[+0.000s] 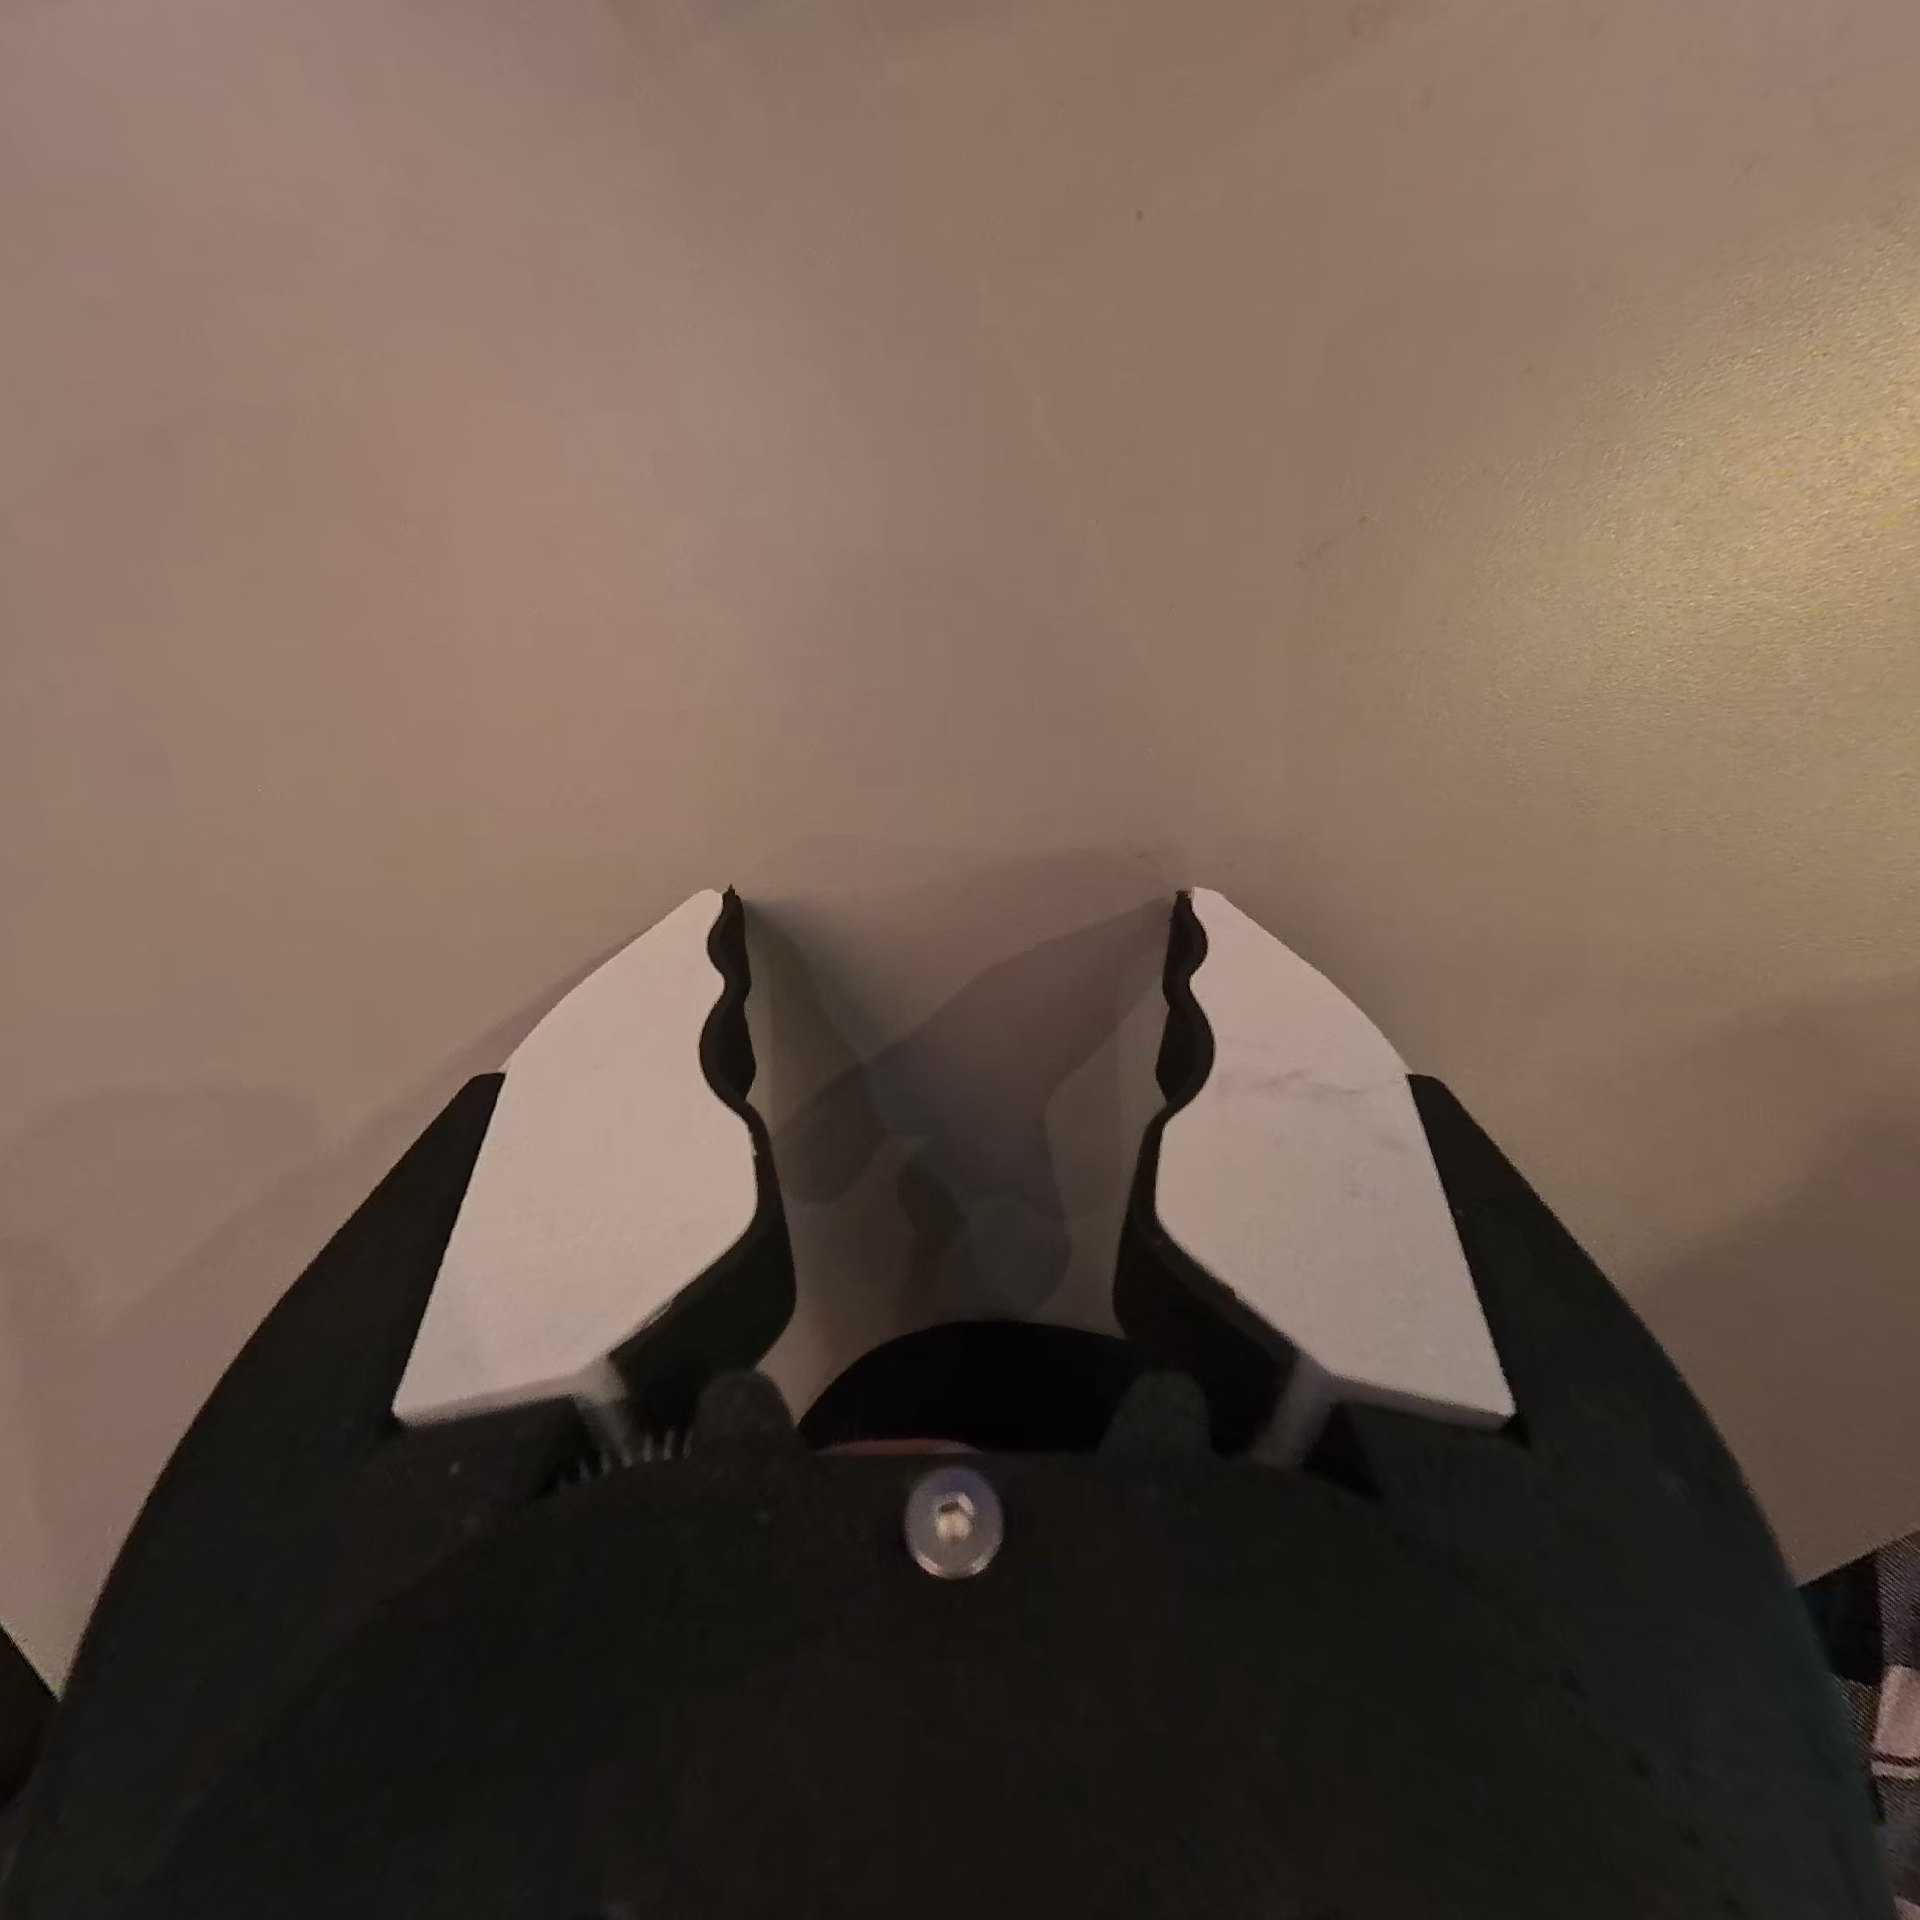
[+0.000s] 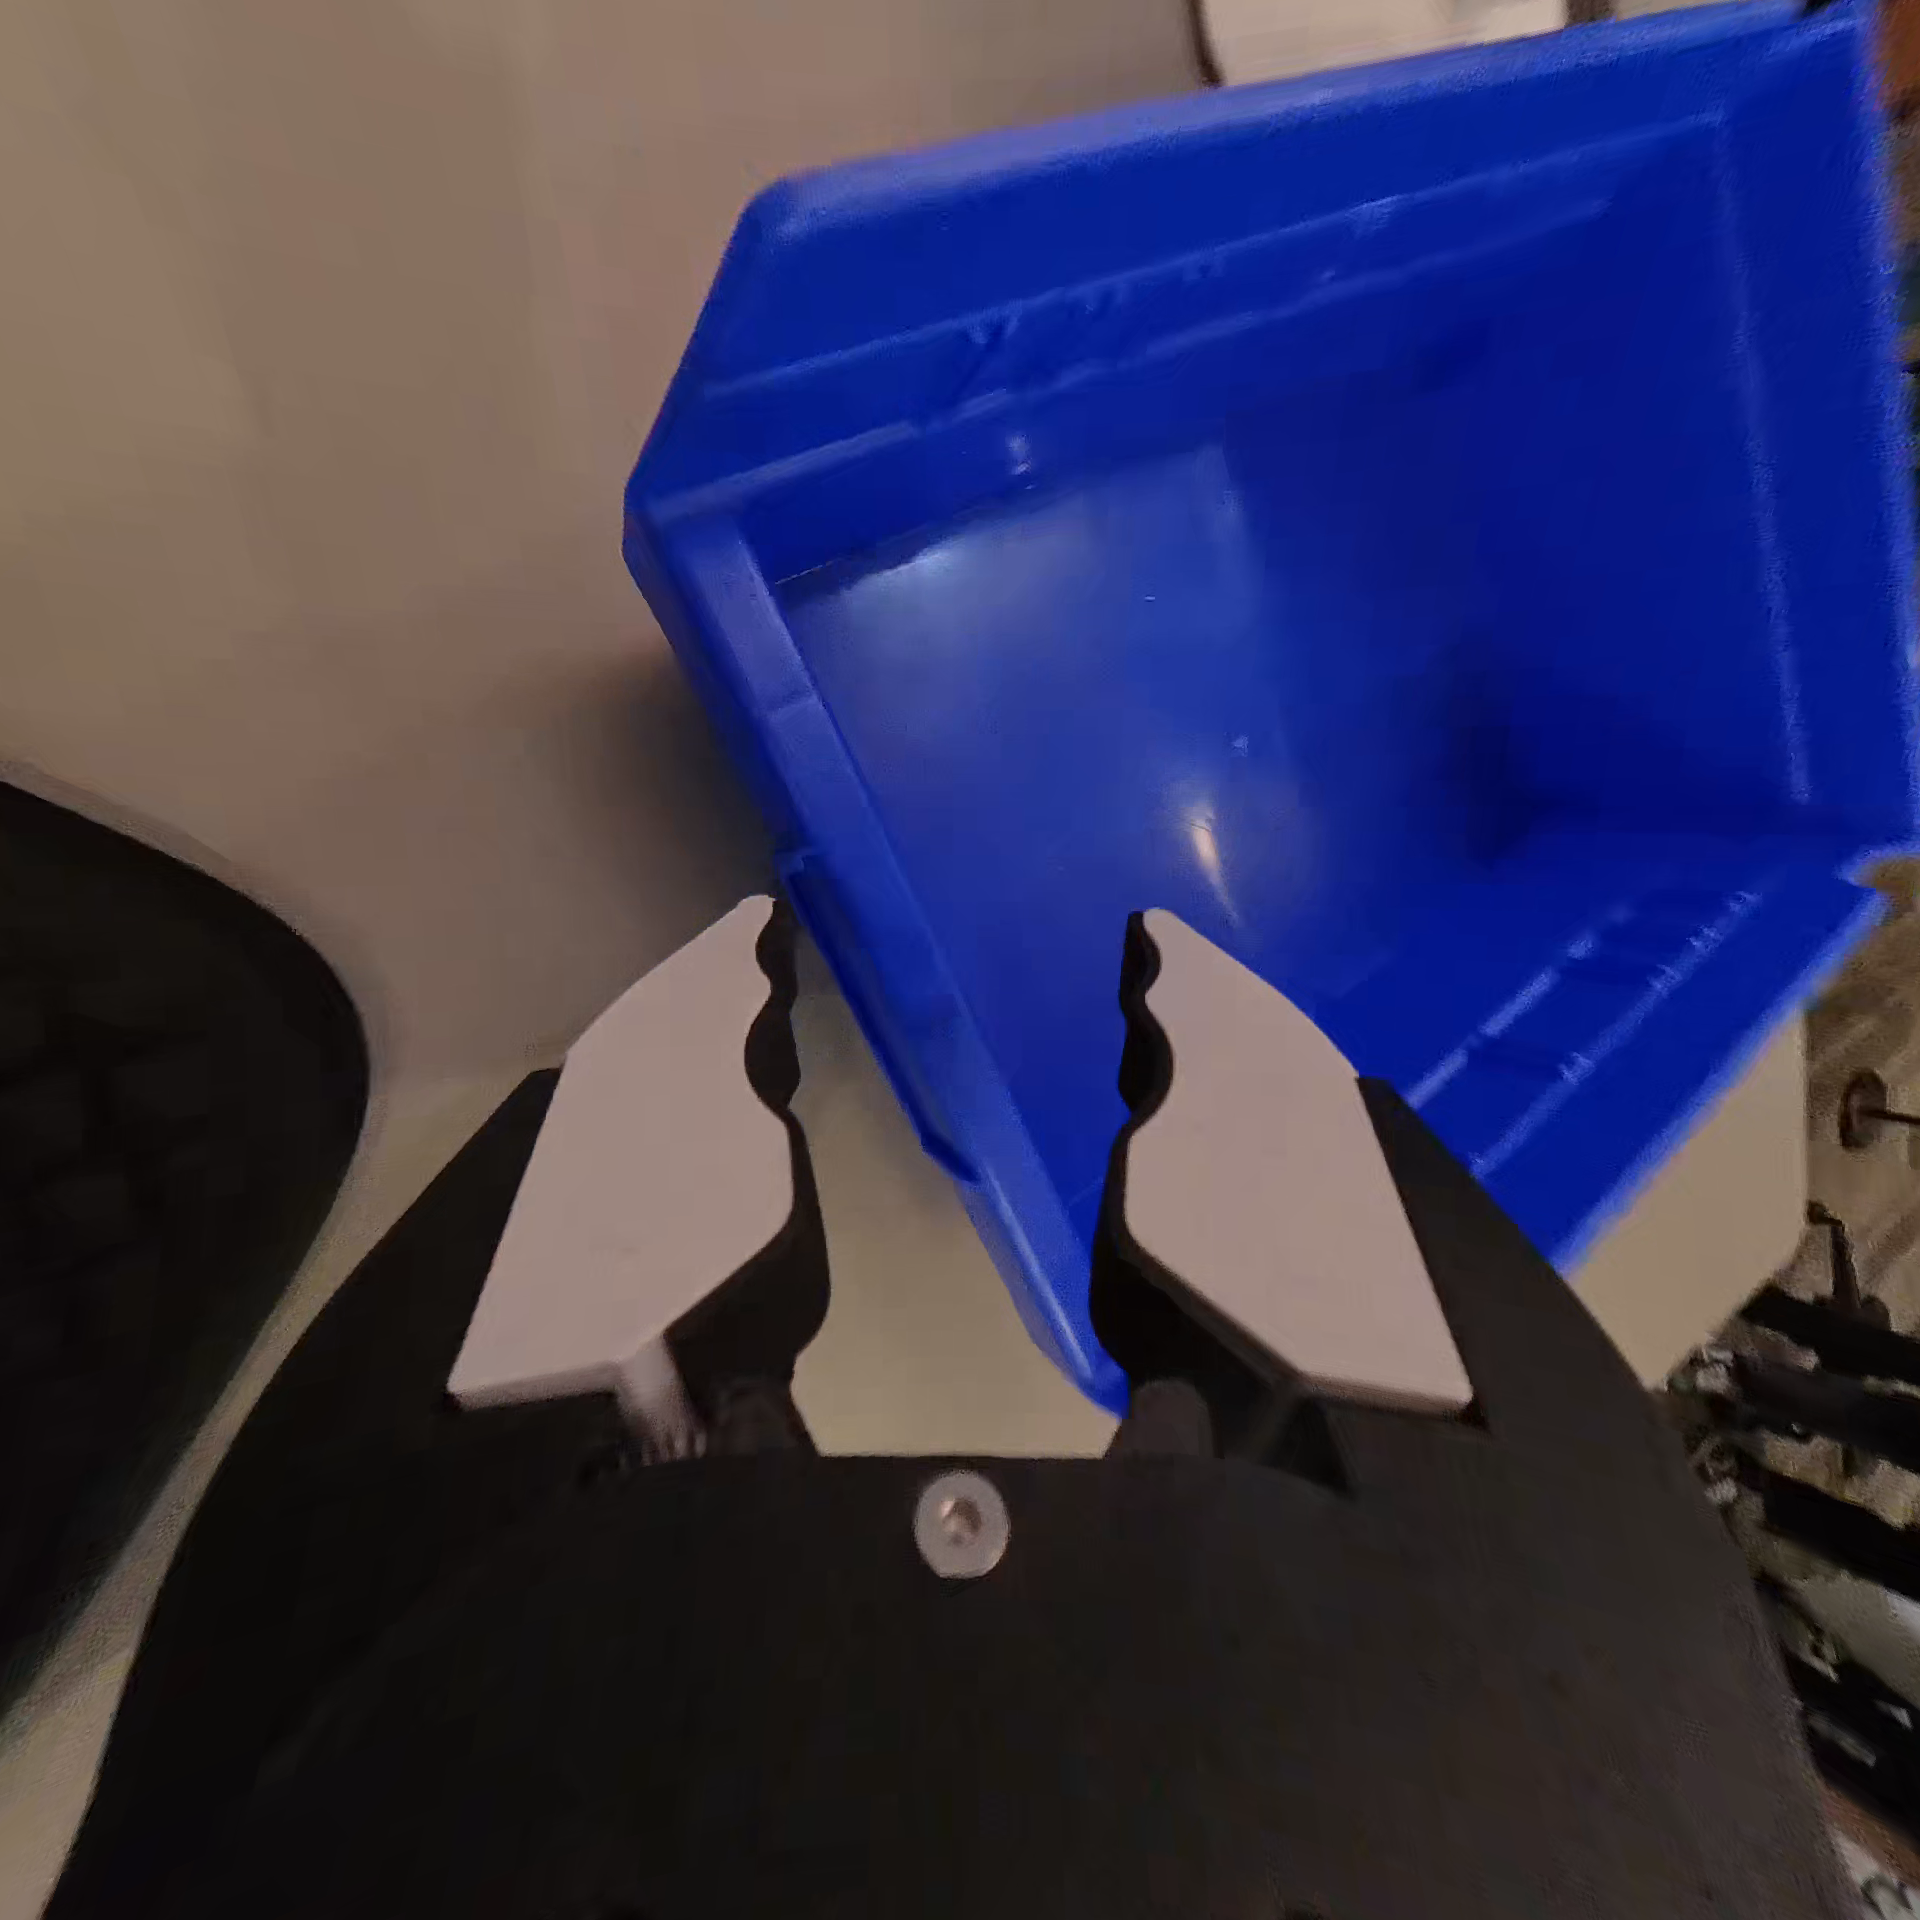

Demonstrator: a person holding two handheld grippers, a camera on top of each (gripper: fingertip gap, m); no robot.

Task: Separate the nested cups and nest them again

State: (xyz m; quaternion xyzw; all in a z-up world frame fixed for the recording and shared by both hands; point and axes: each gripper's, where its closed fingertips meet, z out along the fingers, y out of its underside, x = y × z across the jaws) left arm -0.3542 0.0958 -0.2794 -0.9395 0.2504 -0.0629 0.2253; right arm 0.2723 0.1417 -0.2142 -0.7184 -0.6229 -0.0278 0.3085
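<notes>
Nearest, the right gripper (image 2: pixel 956 914) is seen spread wide, straddling the near wall of a blue bin (image 2: pixel 1299 623) without either pad pressing on it. The bin, judged light, stiff and slick, would best be pinched at that rim. The left gripper (image 1: pixel 956 899) is spread wide over the bare table (image 1: pixel 935 416). No cups are seen in either view.

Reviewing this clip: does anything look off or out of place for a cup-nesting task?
Yes. No cups show in either view. The right gripper is open astride the side wall of an empty blue bin, with no clear pinch visible. The left gripper is open over bare table, nothing between its fingers.
</notes>
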